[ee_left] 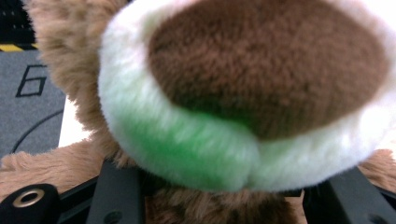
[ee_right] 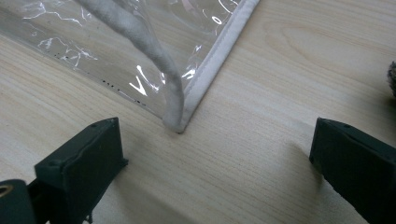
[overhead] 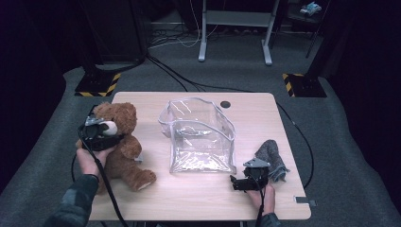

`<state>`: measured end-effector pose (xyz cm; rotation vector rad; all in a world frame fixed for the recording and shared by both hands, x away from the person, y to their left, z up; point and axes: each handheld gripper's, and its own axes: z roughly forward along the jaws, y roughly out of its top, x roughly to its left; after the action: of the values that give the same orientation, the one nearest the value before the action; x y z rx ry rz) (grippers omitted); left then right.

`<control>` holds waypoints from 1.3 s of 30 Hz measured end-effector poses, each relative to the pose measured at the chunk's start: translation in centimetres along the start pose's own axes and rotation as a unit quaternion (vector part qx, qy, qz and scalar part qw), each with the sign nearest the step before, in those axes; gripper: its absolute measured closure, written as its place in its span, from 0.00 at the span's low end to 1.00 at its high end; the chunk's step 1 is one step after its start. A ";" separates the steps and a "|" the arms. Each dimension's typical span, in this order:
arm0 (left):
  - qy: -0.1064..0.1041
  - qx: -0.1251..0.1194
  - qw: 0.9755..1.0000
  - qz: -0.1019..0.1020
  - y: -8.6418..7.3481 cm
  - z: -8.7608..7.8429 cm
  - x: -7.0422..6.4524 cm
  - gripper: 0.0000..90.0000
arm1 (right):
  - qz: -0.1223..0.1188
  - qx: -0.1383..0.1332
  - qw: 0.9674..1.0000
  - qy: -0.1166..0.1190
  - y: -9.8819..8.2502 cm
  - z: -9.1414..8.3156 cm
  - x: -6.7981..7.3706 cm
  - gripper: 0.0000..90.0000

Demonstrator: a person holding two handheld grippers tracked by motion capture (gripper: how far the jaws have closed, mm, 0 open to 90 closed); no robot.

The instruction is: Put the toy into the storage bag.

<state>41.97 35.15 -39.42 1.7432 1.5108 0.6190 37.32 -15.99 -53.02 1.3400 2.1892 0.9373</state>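
Note:
A brown teddy bear (overhead: 126, 152) sits at the table's left side. My left gripper (overhead: 109, 133) reaches in from the left and is shut on the teddy bear just under its white muzzle. In the left gripper view the teddy bear's muzzle (ee_left: 261, 70) looms close above the left gripper (ee_left: 224, 200), whose black fingers (ee_left: 114, 196) press into the fur on both sides. A clear plastic bag (overhead: 201, 137) stands open at mid-table. My right gripper (overhead: 235, 183) rests low at the front right, open, with bare wood between the jaws. The right gripper (ee_right: 215, 158) points at the clear bag's white-trimmed corner (ee_right: 196, 93).
A grey cloth (overhead: 272, 153) lies crumpled just beyond my right hand, and the cloth's edge (ee_right: 392, 77) shows at the right. The wooden table (overhead: 189, 194) has free surface along its front. A round cable hole (overhead: 225, 104) sits behind the bag.

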 end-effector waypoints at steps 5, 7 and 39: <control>0.002 -0.021 1.000 0.001 1.3 -0.7 -0.2 0.55 | 0.000 0.000 1.000 -0.001 0.0 0.0 0.0 0.02; 0.003 -0.028 1.000 0.003 1.9 -1.0 -0.3 0.55 | -0.007 0.000 1.000 0.002 -0.1 0.0 -0.1 0.02; 0.025 -0.099 0.994 0.033 10.1 -2.9 -1.3 0.55 | -0.013 0.004 1.000 0.005 0.0 -0.1 -0.1 0.02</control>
<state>45.77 34.10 -29.56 1.6414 1.3797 0.8218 37.29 -16.13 -53.00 1.3099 2.2142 0.9277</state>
